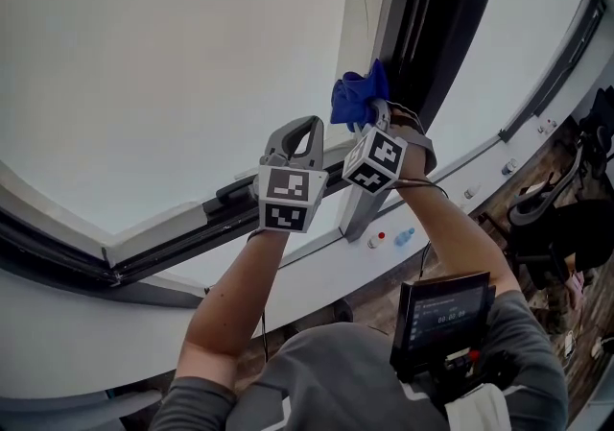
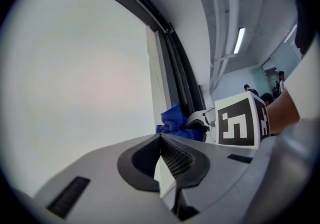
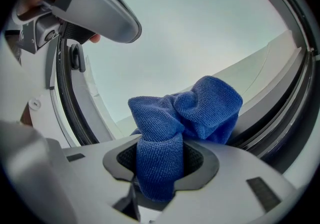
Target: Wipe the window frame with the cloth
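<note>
The right gripper (image 3: 160, 155) is clamped on the blue cloth (image 3: 186, 111), which bunches above its jaws. In the head view the cloth sits at centre, against the dark upright window frame (image 1: 436, 26). The left gripper (image 2: 161, 143) has its jaws together, holding nothing, just left of the right gripper.

Both arms raised side by side, both sets of jaws closed.
The bare left forearm (image 1: 235, 299) pointed toward 1 o'clock in the head view, and its grey, marker-cubed left gripper (image 1: 312, 122) had its jaws pressed together on nothing. The right forearm (image 1: 460, 237) pointed toward 11 o'clock. The matching right gripper (image 1: 374, 112), at the left one's 2 o'clock, was clamped on a crumpled blue microfibre cloth (image 1: 357, 93).
</note>
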### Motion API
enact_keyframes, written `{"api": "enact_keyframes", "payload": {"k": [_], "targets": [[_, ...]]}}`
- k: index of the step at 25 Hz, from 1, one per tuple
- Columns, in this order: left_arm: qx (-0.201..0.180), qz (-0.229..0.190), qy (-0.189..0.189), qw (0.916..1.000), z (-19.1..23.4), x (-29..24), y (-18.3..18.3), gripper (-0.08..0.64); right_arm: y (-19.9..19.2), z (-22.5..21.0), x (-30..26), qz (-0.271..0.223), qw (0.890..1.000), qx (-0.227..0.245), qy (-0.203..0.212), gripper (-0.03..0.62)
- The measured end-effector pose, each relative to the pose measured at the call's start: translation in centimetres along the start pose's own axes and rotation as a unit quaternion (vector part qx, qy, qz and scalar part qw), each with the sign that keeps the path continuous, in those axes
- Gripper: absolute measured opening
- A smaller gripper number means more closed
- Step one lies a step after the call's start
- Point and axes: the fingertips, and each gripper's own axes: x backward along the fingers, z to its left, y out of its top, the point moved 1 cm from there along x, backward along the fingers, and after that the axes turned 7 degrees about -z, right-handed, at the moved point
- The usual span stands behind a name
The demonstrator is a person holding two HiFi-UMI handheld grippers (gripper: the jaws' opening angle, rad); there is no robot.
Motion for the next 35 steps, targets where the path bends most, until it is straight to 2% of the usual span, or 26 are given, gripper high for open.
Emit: {"api": "enact_keyframes", "payload": {"k": [5,19,25,27,30,35], "targets": [[0.009,0.014,0.005,0.9999,-0.1,0.2,-2.0,0.009,-1.3,2.2,-0.8,0.011,1.0,0.0,0.005,0.172],[0.023,0.06,-0.005,0.9979,-1.4,0.5,-9.2,0.009,-5.7,10.2,-3.5,0.063,0.996,0.01,0.058,0.172],[0.02,0.074,-0.001,0.997,-1.7,1.4,-10.2,0.009,-5.4,9.6,-3.0,0.05,0.998,0.001,0.04,0.172],[0.015,0.066,-0.001,0.9977,-1.8,2.1,-9.3,0.009,-4.3,8.9,-2.0,0.031,0.999,-0.014,0.032,0.172],[0.023,0.052,0.004,0.9984,-2.1,3.5,-7.7,0.009,-3.0,8.0,0.1,0.009,0.998,-0.061,0.03,0.172],[0.034,0.034,0.007,0.9988,-2.6,6.2,-5.8,0.009,-1.5,7.7,4.1,-0.013,0.988,-0.15,0.042,0.172]]}}
